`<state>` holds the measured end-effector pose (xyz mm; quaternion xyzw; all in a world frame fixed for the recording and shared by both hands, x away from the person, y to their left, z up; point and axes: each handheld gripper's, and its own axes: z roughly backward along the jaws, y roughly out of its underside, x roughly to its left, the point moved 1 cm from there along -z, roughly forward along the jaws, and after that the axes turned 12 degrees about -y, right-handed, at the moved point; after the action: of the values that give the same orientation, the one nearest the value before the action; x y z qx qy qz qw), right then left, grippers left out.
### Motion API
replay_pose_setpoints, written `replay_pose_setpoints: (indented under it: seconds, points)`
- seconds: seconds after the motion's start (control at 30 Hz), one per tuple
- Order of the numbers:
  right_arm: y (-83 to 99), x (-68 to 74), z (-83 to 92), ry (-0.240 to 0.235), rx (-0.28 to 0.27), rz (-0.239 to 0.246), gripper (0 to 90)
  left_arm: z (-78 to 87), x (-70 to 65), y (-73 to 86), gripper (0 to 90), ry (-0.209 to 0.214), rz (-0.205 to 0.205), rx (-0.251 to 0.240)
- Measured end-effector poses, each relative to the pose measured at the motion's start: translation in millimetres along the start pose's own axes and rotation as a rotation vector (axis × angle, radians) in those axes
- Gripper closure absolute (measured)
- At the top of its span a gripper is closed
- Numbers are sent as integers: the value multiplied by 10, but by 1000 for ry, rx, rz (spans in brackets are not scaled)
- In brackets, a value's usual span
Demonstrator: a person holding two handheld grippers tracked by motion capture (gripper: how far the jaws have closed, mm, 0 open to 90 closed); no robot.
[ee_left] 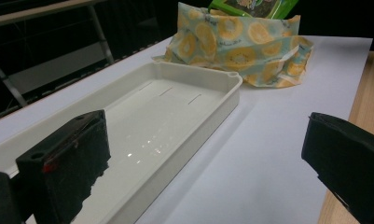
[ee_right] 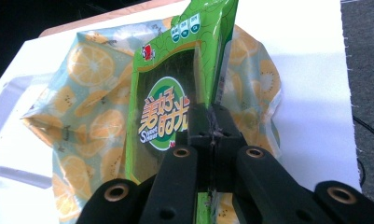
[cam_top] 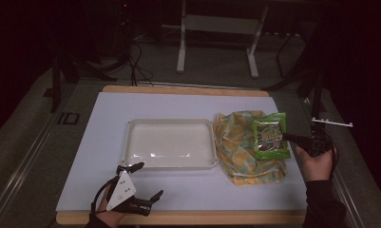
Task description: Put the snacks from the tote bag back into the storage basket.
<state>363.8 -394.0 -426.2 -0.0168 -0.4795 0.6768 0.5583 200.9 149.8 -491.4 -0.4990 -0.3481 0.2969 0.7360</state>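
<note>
Two tongs in play, one loaded. My right tongs are clenched on the right edge of the green packet, jaws pinched flat together with the film between them. Packet sits over the fruit-print bag, just right of the tray; in the right gripper view it stands nearly on edge, long axis running away from the tongs, printed face turned toward the tray side. Whether its far end touches the bag I cannot tell.

The relation that matters: the tray lies left of the packet, past the bag, open face up and bare inside. My guess at the step in hand: carry the packet across into the tray. Packet's long axis runs roughly front to back, across the tray's length, so it may want a turn to lie flat in it.

Left tongs released, jaws wide apart with nothing between them, resting at the near left corner of the tray on the white sheet that covers the desk. They are nearer the tray than the right ones, but well apart from the packet. From the left gripper view the tray runs away from the jaws with the bag beyond its far end.

Risk, as I judge it: thin edge grip, slack film; packet could swing or slip on the way over the tray rim.
</note>
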Motion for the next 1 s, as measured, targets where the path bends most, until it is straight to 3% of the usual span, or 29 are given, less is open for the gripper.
replay_pose_setpoints:
  seconds: [0.7, 1.0]
  points:
    - [-209, 241, 344, -40, -89, 35, 891, 0, -1, -1, 15, 0, -3, 1]
    - [-266, 357, 371, -66, -100, 50, 891, 2, -2, -1, 15, 2, -1, 3]
